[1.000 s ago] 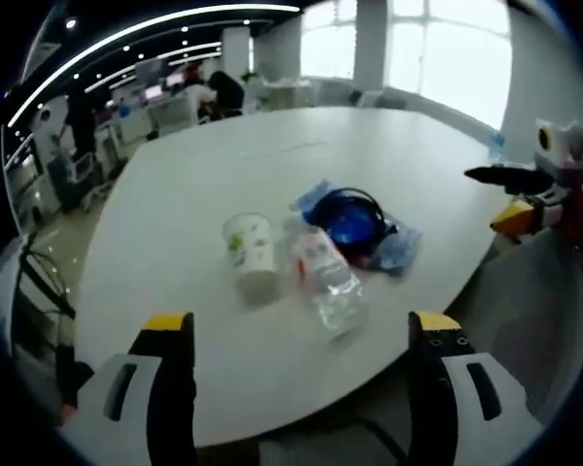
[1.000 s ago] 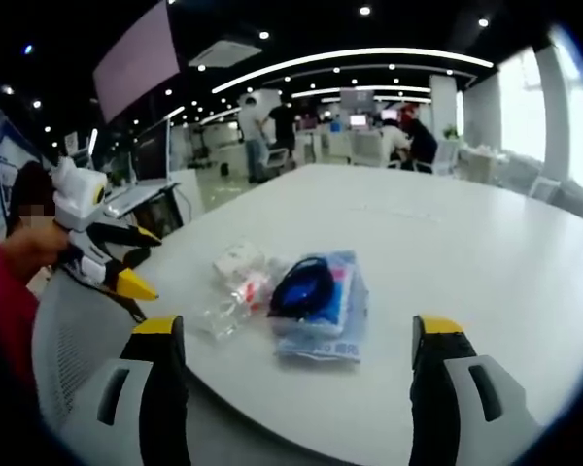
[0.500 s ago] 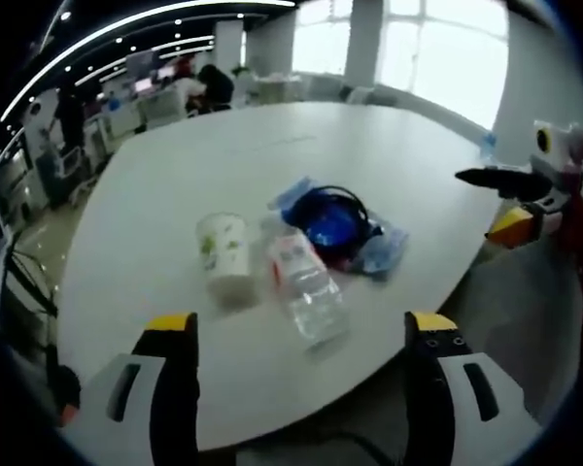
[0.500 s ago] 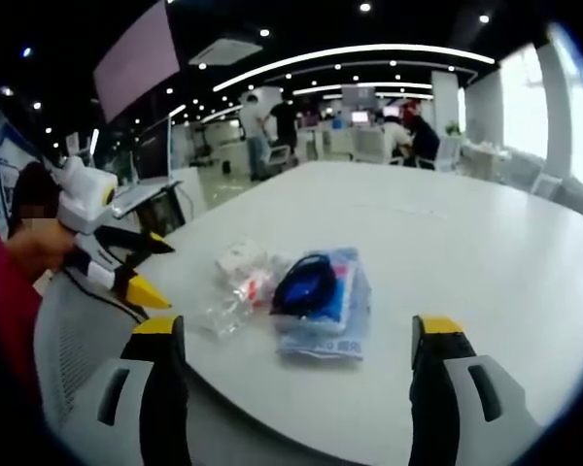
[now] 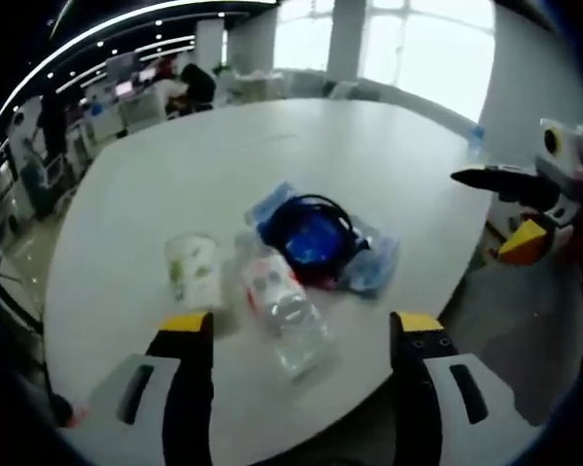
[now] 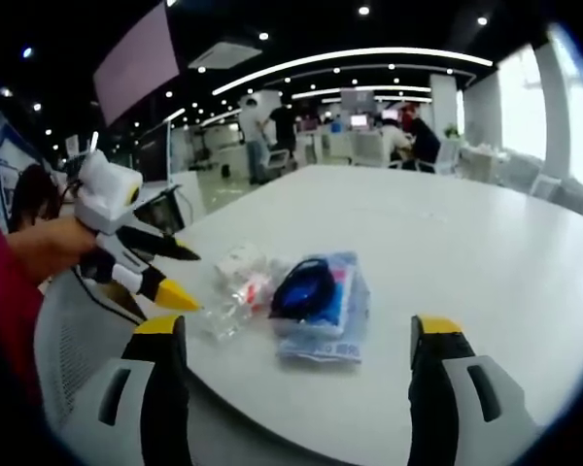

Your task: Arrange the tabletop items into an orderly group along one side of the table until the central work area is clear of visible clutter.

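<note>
Ahead of left gripper (image 5: 296, 335), jaws apart, empty: bottle (image 5: 284, 311) lying between cup (image 5: 192, 271) and blue pouch (image 5: 323, 239). Right gripper (image 6: 296, 340) apart, empty, pouch ahead. Risk: bottle rolls, cup tips if nudged.

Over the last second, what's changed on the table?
The left tool has advanced toward the lying bottle, jaws open, touching nothing. The right tool stays open at the table edge. Bottle, paper cup and blue packet have not moved.
</note>
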Demonstrator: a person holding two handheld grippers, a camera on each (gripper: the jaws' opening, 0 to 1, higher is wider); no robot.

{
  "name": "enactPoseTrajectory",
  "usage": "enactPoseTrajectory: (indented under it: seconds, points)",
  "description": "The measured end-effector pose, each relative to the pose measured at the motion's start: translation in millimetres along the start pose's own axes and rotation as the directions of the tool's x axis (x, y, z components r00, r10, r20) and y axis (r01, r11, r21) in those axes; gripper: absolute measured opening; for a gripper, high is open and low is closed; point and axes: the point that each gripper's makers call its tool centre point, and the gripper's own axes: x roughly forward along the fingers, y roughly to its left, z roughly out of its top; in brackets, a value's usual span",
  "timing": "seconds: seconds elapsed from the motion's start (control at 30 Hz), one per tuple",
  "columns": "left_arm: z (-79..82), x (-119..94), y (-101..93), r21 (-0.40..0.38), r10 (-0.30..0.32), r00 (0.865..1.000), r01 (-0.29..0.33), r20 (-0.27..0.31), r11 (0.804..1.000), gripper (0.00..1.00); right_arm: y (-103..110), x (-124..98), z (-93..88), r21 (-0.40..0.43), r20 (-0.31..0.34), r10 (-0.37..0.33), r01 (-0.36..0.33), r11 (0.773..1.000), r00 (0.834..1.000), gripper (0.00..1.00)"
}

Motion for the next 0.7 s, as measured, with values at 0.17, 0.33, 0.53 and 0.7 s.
enactPoseTrajectory:
  seconds: [0.17,0.33,0.53,0.7]
  points:
    - [3.1,13,3.4,-0.041,-0.003,1.0,0.002,-0.008,0.999,0.68,0,0,0.4,0.003,0.002,0.003,-0.003,1.0,1.0,0.94]
    - [5.2,23,3.6,-0.055,-0.001,1.0,0.0,-0.018,0.999,0.66,-1,0,1.7,0.006,0.009,0.0,0.0,1.0,1.0,0.93]
    - [5.5,35,3.4,-0.037,-0.002,0.999,0.001,-0.04,0.999,0.62,-1,0,2.8,0.008,0.014,-0.001,0.001,1.0,1.0,0.93]
    - [3.1,44,6.3,-0.044,0.002,0.998,-0.005,-0.07,0.999,0.62,-1,-1,2.8,0.008,0.015,-0.001,0.0,1.0,1.0,0.92]
